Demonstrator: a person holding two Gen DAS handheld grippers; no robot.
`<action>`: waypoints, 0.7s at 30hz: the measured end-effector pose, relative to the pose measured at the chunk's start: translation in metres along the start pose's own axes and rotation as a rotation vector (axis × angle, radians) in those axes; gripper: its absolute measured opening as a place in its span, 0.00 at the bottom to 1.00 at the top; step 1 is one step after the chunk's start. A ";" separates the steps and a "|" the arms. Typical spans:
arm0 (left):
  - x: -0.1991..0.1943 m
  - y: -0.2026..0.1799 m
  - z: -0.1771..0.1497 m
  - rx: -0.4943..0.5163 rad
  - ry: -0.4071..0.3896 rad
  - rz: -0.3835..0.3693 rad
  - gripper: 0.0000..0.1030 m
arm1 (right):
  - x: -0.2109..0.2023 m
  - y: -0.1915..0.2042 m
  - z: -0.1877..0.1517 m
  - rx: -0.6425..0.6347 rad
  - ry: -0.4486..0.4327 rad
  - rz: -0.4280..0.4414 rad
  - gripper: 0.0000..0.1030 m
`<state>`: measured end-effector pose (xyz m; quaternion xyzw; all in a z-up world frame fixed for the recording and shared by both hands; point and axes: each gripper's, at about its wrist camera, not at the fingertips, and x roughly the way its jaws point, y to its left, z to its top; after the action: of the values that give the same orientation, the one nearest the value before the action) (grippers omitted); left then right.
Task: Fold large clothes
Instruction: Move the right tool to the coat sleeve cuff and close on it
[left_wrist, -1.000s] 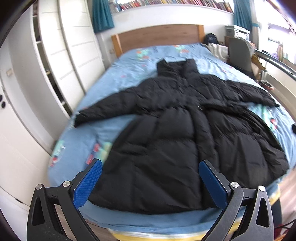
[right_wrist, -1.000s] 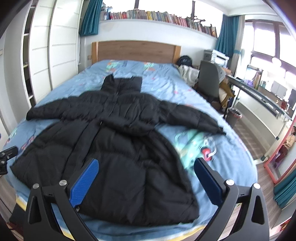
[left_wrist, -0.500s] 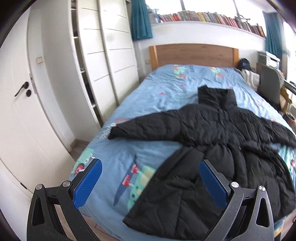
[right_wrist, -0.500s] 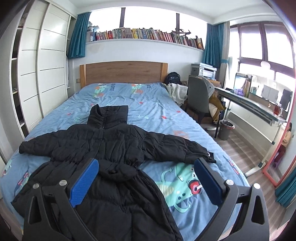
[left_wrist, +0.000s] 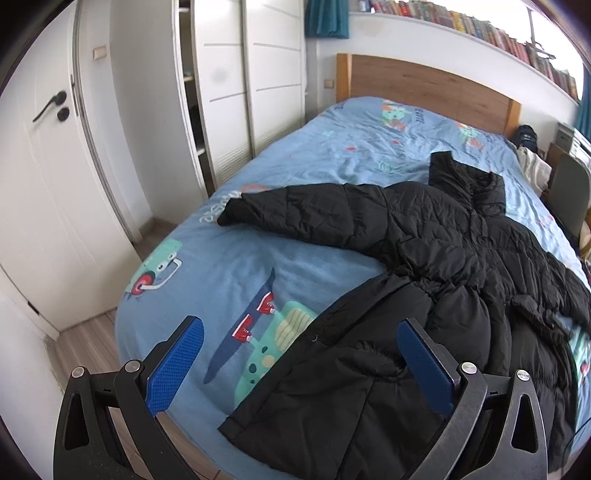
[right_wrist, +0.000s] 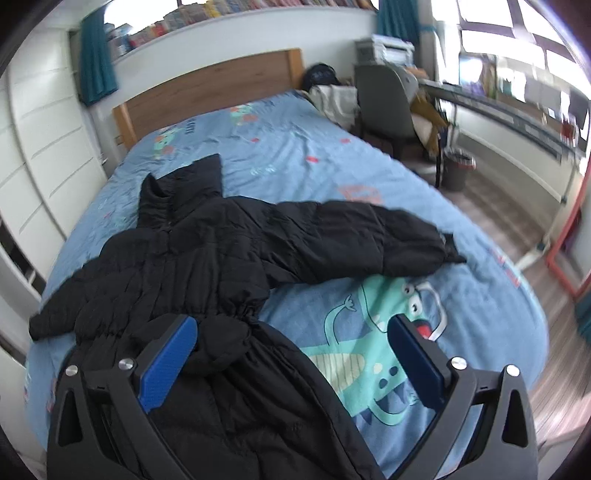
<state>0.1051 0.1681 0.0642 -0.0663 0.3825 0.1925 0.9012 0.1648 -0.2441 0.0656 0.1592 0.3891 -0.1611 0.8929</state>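
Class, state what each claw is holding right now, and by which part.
Nothing. The left claw and right claw are both open above the black coat, gripping no part of it.

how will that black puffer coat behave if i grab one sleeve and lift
The black puffer coat will probably flop and drag: it lies limp and creased on the bed. Its quilted shell looks smooth, so perhaps slippery. Puffy, likely light for its bulk.
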 end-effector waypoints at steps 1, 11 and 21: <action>0.004 -0.001 0.004 -0.011 0.005 0.006 1.00 | 0.009 -0.007 0.001 0.031 0.008 0.003 1.00; 0.054 -0.037 0.032 -0.015 0.056 0.034 1.00 | 0.126 -0.104 0.020 0.401 0.060 0.099 1.00; 0.097 -0.086 0.038 0.051 0.118 0.029 1.00 | 0.193 -0.187 0.026 0.730 0.001 0.213 1.00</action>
<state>0.2259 0.1282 0.0194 -0.0492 0.4408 0.1915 0.8756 0.2291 -0.4539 -0.0908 0.5067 0.2879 -0.1952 0.7888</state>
